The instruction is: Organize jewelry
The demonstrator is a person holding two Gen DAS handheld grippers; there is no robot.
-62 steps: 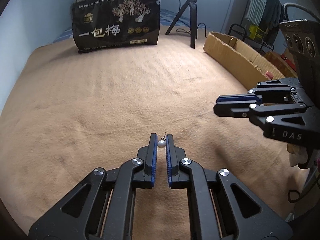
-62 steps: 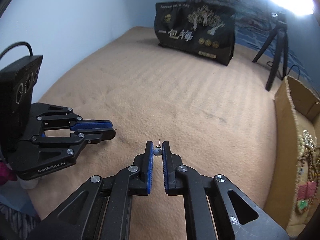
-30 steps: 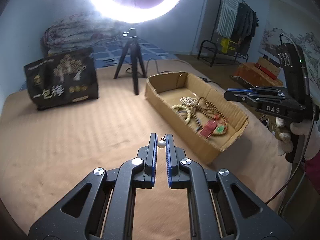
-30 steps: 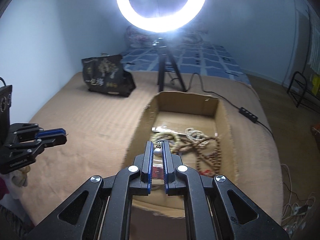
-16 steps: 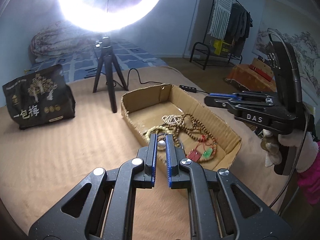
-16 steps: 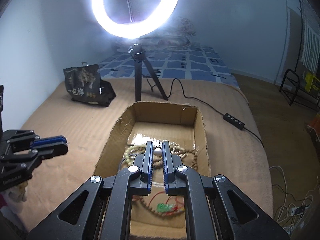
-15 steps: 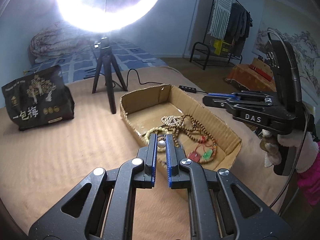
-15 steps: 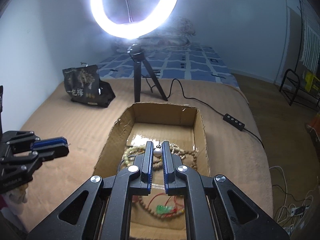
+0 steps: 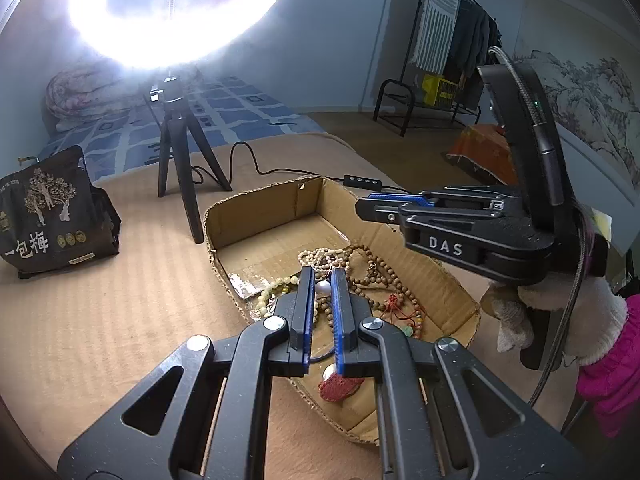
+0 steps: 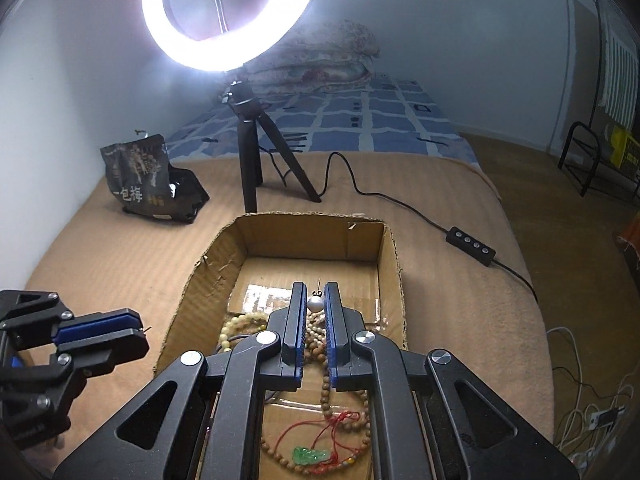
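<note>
My left gripper (image 9: pixel 322 280) is shut on a white pearl earring (image 9: pixel 323 287) and holds it over the near left part of an open cardboard box (image 9: pixel 256 212). My right gripper (image 10: pixel 315 296) is shut on a second pearl earring (image 10: pixel 315 303) with a thin post, above the middle of the same box (image 10: pixel 308 232). Several bead necklaces lie in the box: brown wooden beads (image 9: pixel 384 276), cream beads (image 10: pixel 240 326), a green jade pendant on red cord (image 10: pixel 310 456). The right gripper also shows in the left wrist view (image 9: pixel 362 206), over the box's far right wall. The left gripper shows at the left of the right wrist view (image 10: pixel 146 330).
The box sits on a tan blanket (image 9: pixel 100 320). A ring light on a black tripod (image 10: pixel 250 160) stands just behind the box, its cable and remote (image 10: pixel 470 246) trailing right. A black snack bag (image 9: pixel 48 216) stands at the back left. A clothes rack (image 9: pixel 436 72) is far right.
Both grippers have moved forward and lower over the box, each still holding its earring. The box now fills more of both views.
</note>
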